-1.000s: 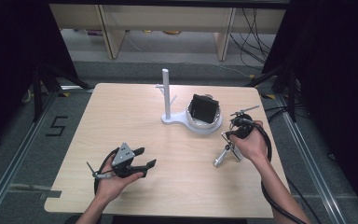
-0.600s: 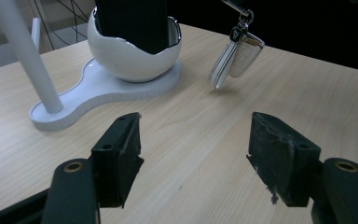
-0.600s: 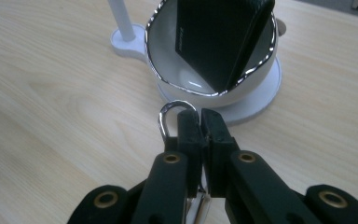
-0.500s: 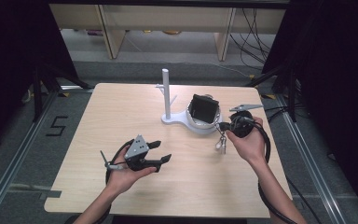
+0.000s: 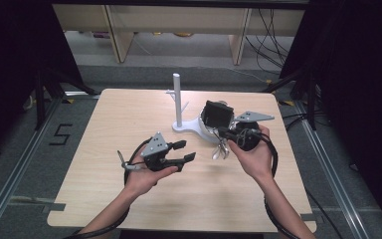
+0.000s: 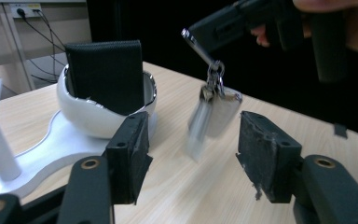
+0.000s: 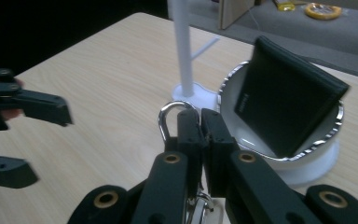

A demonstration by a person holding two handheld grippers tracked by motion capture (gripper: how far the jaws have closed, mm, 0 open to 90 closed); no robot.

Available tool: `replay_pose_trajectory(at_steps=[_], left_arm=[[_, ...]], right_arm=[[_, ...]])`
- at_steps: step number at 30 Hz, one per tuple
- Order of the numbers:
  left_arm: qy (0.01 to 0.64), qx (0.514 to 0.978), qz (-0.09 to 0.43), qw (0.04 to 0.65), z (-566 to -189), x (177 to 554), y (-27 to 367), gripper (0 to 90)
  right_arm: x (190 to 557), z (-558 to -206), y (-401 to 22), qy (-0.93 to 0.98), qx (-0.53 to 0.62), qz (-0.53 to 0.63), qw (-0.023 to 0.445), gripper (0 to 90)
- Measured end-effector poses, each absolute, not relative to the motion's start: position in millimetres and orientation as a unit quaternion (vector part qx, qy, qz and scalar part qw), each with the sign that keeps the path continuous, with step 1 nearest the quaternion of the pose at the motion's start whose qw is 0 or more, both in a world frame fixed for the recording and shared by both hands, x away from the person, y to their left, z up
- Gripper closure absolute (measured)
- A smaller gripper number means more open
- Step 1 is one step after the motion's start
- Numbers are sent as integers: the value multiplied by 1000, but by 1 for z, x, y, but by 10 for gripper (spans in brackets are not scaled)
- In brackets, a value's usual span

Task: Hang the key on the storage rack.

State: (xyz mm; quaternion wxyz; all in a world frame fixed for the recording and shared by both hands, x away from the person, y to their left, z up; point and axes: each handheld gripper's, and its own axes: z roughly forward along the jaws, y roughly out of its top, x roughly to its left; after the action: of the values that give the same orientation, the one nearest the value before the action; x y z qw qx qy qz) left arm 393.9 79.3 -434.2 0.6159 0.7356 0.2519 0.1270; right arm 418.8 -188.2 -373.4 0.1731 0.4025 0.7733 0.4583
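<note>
Over the table's right half: the right gripper (image 5: 224, 133) is clenched on a metal ring (image 7: 170, 116), and a bunch of keys (image 6: 212, 116) dangles under it, clear of the wood.
Change, right side: a second ago that bunch hung lower and nearer the person; now it swings close to the white bowl (image 5: 205, 130) of the stand, and the keys look blurred in the left gripper view, so they seem to be swaying.
Change, left side: the left gripper (image 5: 189, 151) has slid in from the table's near left toward the middle; its jaws have just been closing a little, with nothing between the pads, so it is still released.
Reading: looks like a hand-off or a hanging move toward the white post (image 5: 177, 99); the left jaws line up on the keys from across the table.
In the bowl: a black wallet (image 5: 217, 115) stands on edge, tilted, taking much of the space.
Open room: bare table (image 5: 104, 124) across the left half and in front of both hands.
Edges: the right hand (image 5: 253, 154) works near the table's right edge; the bowl rim is just beside the keys, so a wide swing could clip it.
</note>
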Motion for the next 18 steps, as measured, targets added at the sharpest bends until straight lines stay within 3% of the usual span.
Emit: replay_pose_trajectory(at_steps=[7, 18], left_arm=[[257, 727, 89, 631, -432, 405, 65, 495], [276, 724, 74, 628, -432, 410, 60, 611]], right_arm=[[415, -376, -166, 778, 378, 473, 170, 881], [412, -377, -150, 784, 352, 485, 162, 881]])
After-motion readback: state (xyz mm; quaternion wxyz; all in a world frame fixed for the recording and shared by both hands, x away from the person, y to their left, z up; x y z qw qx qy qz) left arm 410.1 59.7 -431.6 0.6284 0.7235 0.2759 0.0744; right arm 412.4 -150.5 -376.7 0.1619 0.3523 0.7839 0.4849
